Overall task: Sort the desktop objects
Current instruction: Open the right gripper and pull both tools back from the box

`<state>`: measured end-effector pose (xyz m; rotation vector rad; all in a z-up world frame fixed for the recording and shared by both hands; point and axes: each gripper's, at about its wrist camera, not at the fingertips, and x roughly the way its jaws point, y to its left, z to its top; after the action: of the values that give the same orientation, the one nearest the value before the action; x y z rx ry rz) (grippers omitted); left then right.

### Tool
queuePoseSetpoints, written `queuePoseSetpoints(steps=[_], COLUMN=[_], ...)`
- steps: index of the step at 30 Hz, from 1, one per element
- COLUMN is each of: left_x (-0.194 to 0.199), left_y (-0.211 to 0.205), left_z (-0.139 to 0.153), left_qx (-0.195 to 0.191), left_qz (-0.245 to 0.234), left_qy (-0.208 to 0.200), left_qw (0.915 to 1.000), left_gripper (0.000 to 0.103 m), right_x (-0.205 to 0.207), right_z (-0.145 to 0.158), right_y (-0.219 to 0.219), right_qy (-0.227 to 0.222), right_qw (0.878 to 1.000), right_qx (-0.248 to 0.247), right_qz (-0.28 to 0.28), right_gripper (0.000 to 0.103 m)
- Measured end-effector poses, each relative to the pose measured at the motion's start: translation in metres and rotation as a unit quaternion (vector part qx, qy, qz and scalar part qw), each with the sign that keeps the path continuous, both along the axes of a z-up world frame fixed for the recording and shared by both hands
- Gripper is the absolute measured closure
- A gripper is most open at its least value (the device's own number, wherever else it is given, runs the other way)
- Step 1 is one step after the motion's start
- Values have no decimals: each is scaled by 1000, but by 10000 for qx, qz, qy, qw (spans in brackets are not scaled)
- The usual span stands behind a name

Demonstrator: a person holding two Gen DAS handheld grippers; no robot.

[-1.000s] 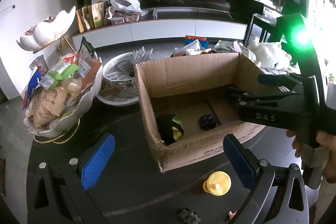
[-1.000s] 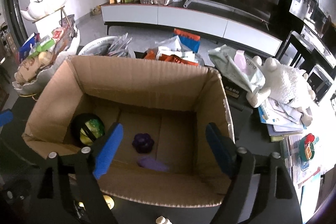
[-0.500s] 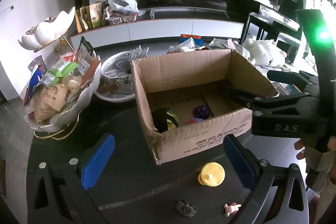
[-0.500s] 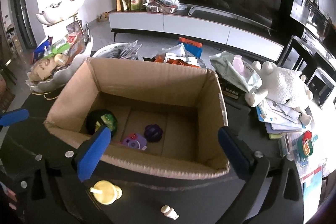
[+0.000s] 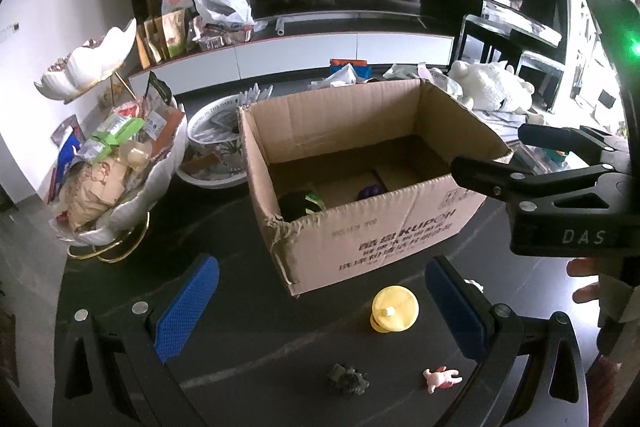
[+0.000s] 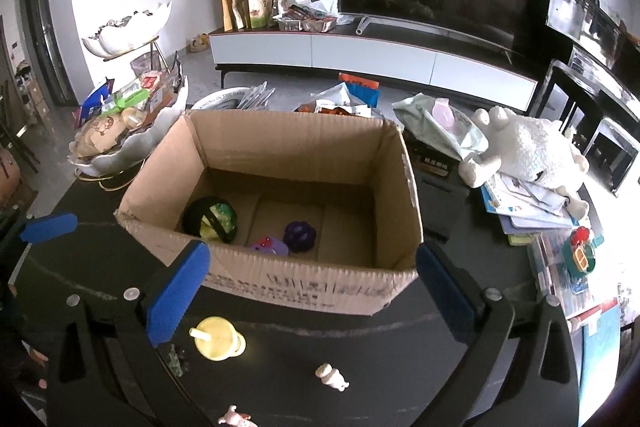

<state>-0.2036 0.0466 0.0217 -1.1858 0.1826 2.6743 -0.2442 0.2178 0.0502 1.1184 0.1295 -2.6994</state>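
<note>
Cardboard box (image 6: 396,203) with green-black ball (image 6: 211,219), purple toys (image 6: 300,236); both tongs (image 6: 312,291) released, empty.

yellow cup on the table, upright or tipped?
Upright. In the right wrist view the yellow cup stands on the dark table in front of the cardboard box, lid and straw pointing up.

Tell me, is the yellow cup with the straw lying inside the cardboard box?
No, the yellow cup is on the dark table in front of the cardboard box, outside its walls.
</note>
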Motion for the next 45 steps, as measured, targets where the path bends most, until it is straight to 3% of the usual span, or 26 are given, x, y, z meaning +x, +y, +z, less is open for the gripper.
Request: queuePoseSetpoints(steps=[14,23,35,45], left_x=[30,55,70,83], left_y=[1,12,4,11], left_z=[9,2,-3,-8], left_qx=[190,-177,149,-238], left_qz=[-63,-105,12,86], left_qy=[246,400,-58,93], left_qw=[9995,9990,9999,9996], left_gripper=[1,1,1,1], right_x=[37,62,93,103], right_z=[6,3,-5,-14], right_y=[16,29,36,41], right_qy=[55,40,37,-131], right_qw=[9998,9993,9997,9995], right_qx=[-172,-334,17,14], right_qz=[-95,-154,-231,-288], right_gripper=[1,1,1,2])
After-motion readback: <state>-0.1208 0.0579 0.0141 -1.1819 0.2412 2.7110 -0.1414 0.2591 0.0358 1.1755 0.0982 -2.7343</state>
